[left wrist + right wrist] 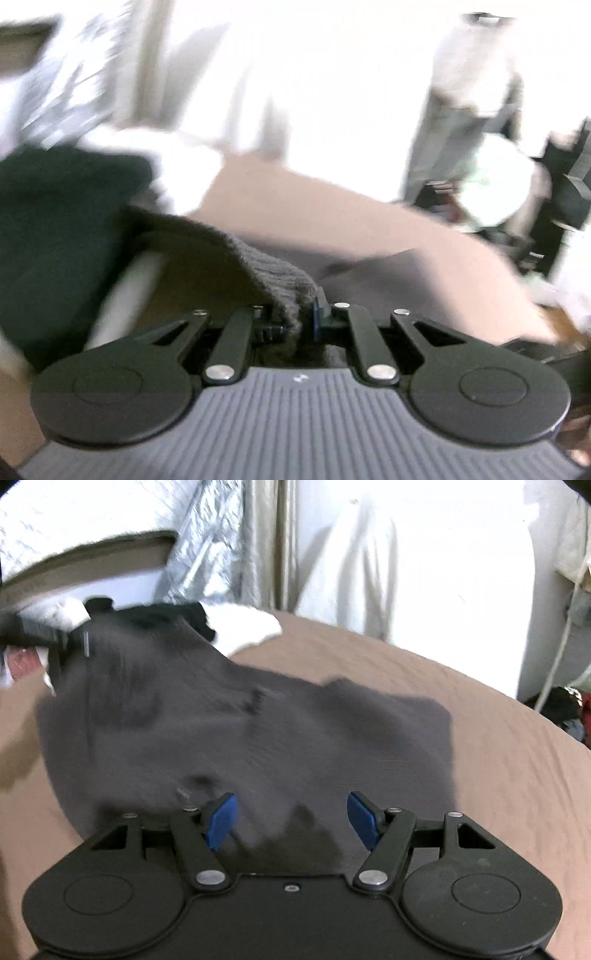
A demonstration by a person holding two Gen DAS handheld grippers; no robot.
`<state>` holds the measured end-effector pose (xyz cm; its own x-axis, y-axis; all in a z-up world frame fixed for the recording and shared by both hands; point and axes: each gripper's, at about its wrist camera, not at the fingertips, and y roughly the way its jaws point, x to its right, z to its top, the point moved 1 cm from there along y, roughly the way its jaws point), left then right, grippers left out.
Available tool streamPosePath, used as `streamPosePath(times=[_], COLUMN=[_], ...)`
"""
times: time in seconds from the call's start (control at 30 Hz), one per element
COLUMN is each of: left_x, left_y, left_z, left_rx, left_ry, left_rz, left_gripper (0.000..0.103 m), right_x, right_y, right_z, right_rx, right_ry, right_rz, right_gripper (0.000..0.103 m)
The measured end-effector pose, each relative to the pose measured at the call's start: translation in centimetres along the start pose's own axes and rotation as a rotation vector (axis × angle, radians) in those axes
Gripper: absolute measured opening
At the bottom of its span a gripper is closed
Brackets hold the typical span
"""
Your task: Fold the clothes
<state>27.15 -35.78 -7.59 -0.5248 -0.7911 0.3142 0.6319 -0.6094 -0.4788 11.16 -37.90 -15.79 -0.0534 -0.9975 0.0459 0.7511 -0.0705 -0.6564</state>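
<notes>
just grey sweater on bedsheet

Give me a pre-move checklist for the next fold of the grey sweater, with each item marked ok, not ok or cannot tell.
1. Left tongs shut on the grey sweater: ok, ribbed knit edge is pinched between the pads.
2. Right tongs ready to grasp: ok, jaws open over the sweater, nothing between the pads.
3. Sweater lying flat on the brown bed cover: not ok, the left side is lifted and the cloth is rumpled.
4. Fold area free of other clothes: not ok, white and black garments lie at the sweater's far edge.
5. Which part of the sweater the left tongs hold, cuff or hem: cannot tell, picture blurred.
</notes>
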Motion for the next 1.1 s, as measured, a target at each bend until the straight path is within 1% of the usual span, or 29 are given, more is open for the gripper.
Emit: streamPosePath(times=[0.03,0.07,0.1,0.13,0.17,0.2,0.3,0.37,0.43,0.47,0.5,0.53,0.57,0.63,0.7,0.77,0.8,0.87,0.93,1.0,1.03,1.1], left_x=[2.5,5.3,8.1,10.7,13.1,14.9,17.3,18.4,17.3,16.6,15.9,15.3,14.9,14.6,14.3,13.8,13.4,12.3,10.9,9.5,8.7,6.4], left_y=[0.3,0.4,0.7,1.3,2.4,3.7,8.9,12.2,14.4,14.6,14.2,13.9,13.9,13.5,12.3,10.4,9.6,8.5,7.8,7.4,7.5,7.2], left_z=[1.2,1.7,1.9,1.9,1.3,0.4,-4.0,-6.9,-8.9,-9.6,-10.3,-10.8,-10.4,-8.8,-7.0,-5.1,-4.4,-3.8,-4.0,-4.4,-4.8,-6.0], left_rx=[0.01,0.012,0.0,-0.025,-0.078,-0.134,-0.315,-0.427,-0.492,-0.508,-0.517,-0.523,-0.522,-0.484,-0.413,-0.324,-0.292,-0.256,-0.261,-0.268,-0.277,-0.286], left_ry=[0.054,0.106,0.16,0.206,0.233,0.243,0.15,0.085,0.013,-0.005,-0.021,-0.036,-0.047,-0.043,-0.01,0.042,0.065,0.108,0.15,0.155,0.127,0.039], left_rz=[-0.057,-0.115,-0.19,-0.264,-0.333,-0.386,-0.44,-0.468,-0.453,-0.44,-0.429,-0.421,-0.425,-0.429,-0.431,-0.421,-0.404,-0.359,-0.28,-0.224,-0.21,-0.209], left_gripper=[0.009,0.009,0.009,0.009,0.009,0.009,0.009,0.009,0.011,0.012,0.015,0.023,0.028,0.058,0.063,0.074,0.082,0.083,0.083,0.083,0.083,0.083], right_x=[0.9,1.6,2.1,2.4,2.3,2.1,1.5,1.8,2.2,2.5,2.9,3.3,3.8,4.9,6.0,6.3,6.3,6.2,6.1,5.9,5.9,6.2], right_y=[0.4,0.9,1.3,1.8,1.9,1.5,0.3,-1.3,-3.1,-3.8,-4.4,-4.9,-5.4,-5.9,-6.3,-6.0,-5.8,-5.5,-4.7,-4.0,-3.6,-3.1], right_z=[-0.5,-1.2,-1.9,-2.8,-3.5,-4.1,-5.8,-6.6,-7.7,-8.2,-8.6,-8.9,-9.1,-9.2,-9.2,-8.9,-8.9,-8.7,-8.6,-8.4,-8.3,-8.2], right_rx=[-0.027,-0.049,-0.066,-0.077,-0.071,-0.052,0.001,0.014,0.012,0.009,0.004,0.006,0.012,0.039,0.071,0.087,0.09,0.097,0.102,0.107,0.11,0.121], right_ry=[0.012,0.038,0.07,0.096,0.102,0.09,0.059,0.059,0.051,0.054,0.067,0.088,0.116,0.202,0.297,0.364,0.389,0.441,0.495,0.55,0.577,0.632], right_rz=[0.015,0.049,0.094,0.137,0.154,0.151,0.145,0.157,0.151,0.144,0.14,0.136,0.137,0.169,0.214,0.273,0.304,0.36,0.379,0.398,0.408,0.414], right_gripper=[0.071,0.071,0.071,0.072,0.074,0.075,0.076,0.076,0.076,0.076,0.076,0.076,0.076,0.076,0.076,0.076,0.076,0.078,0.079,0.079,0.079,0.079])
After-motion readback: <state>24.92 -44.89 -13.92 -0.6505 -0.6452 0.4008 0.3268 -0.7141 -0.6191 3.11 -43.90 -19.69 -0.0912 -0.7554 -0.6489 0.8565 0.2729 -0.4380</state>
